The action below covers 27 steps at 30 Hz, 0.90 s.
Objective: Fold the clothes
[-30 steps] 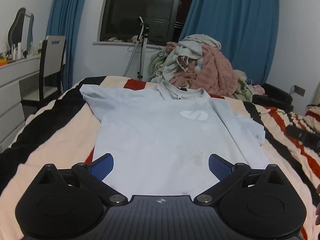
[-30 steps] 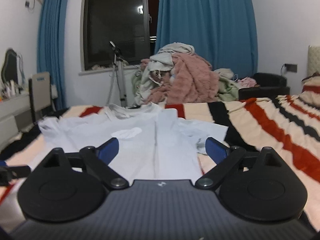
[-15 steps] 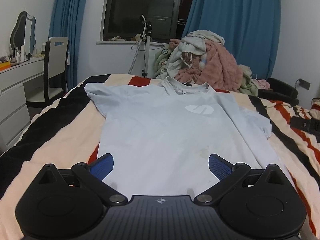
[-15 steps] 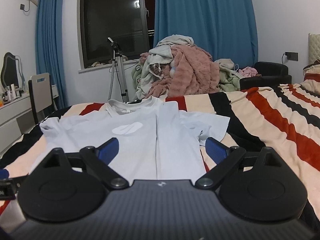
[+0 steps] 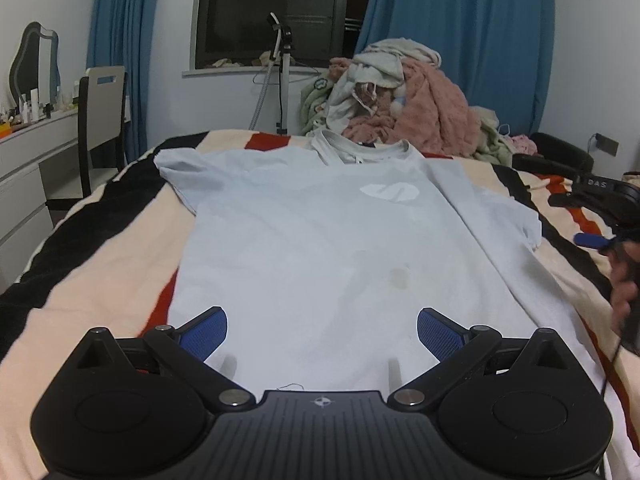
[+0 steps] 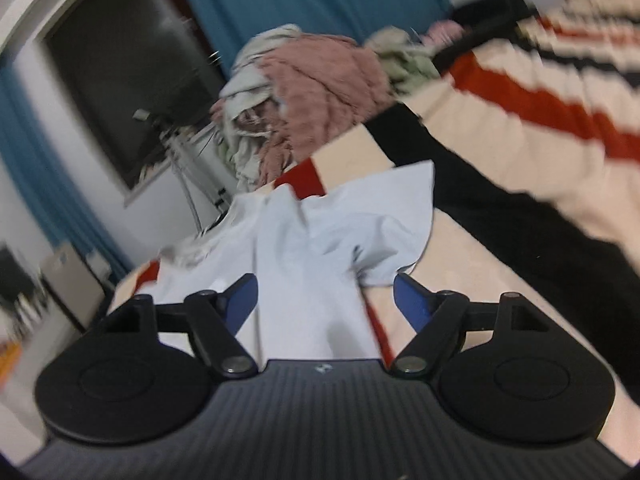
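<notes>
A light blue T-shirt [image 5: 320,248] with a white chest logo lies flat and face up on the striped bed, collar at the far end. My left gripper [image 5: 322,332] is open and empty just above the shirt's near hem. My right gripper [image 6: 324,300] is open and empty over the shirt's right side, near its right sleeve [image 6: 392,216]; that view is tilted and blurred. The right gripper also shows at the right edge of the left wrist view [image 5: 600,220].
The bed [image 5: 100,264] has a cream, black and red striped cover. A pile of clothes [image 5: 400,100] sits beyond the bed's far end. A chair [image 5: 100,120] and white dresser stand at the left. A tripod [image 5: 284,80] stands by the window.
My right gripper has moved forward along the shirt's right side and rolled, so its view tilts. My left gripper has edged closer to the shirt's hem. Both stay open.
</notes>
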### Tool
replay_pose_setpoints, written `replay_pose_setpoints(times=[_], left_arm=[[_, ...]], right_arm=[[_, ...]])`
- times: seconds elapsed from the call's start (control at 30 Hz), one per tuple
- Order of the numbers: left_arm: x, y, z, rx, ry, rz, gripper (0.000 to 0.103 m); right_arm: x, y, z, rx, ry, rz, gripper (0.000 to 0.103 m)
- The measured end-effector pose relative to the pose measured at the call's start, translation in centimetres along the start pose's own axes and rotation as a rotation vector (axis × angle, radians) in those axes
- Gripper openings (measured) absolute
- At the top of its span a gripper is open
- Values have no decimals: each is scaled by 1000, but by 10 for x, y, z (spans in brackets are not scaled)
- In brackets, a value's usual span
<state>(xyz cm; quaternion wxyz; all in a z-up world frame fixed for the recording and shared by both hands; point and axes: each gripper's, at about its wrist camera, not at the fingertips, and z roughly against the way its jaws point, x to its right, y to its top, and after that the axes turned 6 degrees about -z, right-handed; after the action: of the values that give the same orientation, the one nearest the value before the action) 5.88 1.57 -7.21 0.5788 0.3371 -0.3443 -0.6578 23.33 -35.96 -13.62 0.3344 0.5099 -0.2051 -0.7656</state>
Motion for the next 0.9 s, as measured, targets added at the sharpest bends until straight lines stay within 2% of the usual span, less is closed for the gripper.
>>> replay_pose_setpoints(times=[0.07,0.2,0.27,0.3,0.4,0.43,0.47,0.5,0.53,0.57,0.6,0.7,0.83,0.9], left_arm=[[-1,-1,-6,-4,-5,5,102],[-6,-3,-19,-18,-18,33,102],[-8,-3,-27,-31,-29,58,102],[-9,-3,-31,-37,-34,68,102],[-11,-3,-42,-54,-44,94,102],[-12,-3,-46,-61,-48,102,102],[-11,-3,-51,-69,-51,110,102],[-11,-2,-55,-74,-53,115,102],[-10,-1,-59,-77,-54,118,102],[-10,0,-63,-81,-55,121,102],[-10,1,-67,-84,-56,124,102],[-8,3,-79,-94,-60,133,102],[-6,6,-92,-104,-65,139,102],[-4,7,-93,-100,-69,127,102]], right_arm=[[22,8,-27,-15,-4,-81,76],[57,18,-75,-44,19,-221,66],[72,21,-99,-30,-13,-245,65],[79,23,-109,-23,-26,-256,59],[90,33,-135,8,12,-281,52],[90,37,-143,12,21,-267,50],[87,42,-153,-1,16,-239,38],[85,46,-162,-14,10,-211,18],[83,51,-171,-35,-7,-183,9],[82,59,-175,-36,-13,-163,5],[82,66,-179,-36,-20,-144,5],[78,99,-178,40,-83,-65,5],[71,145,-185,69,-201,69,5],[66,159,-189,125,-273,173,3]])
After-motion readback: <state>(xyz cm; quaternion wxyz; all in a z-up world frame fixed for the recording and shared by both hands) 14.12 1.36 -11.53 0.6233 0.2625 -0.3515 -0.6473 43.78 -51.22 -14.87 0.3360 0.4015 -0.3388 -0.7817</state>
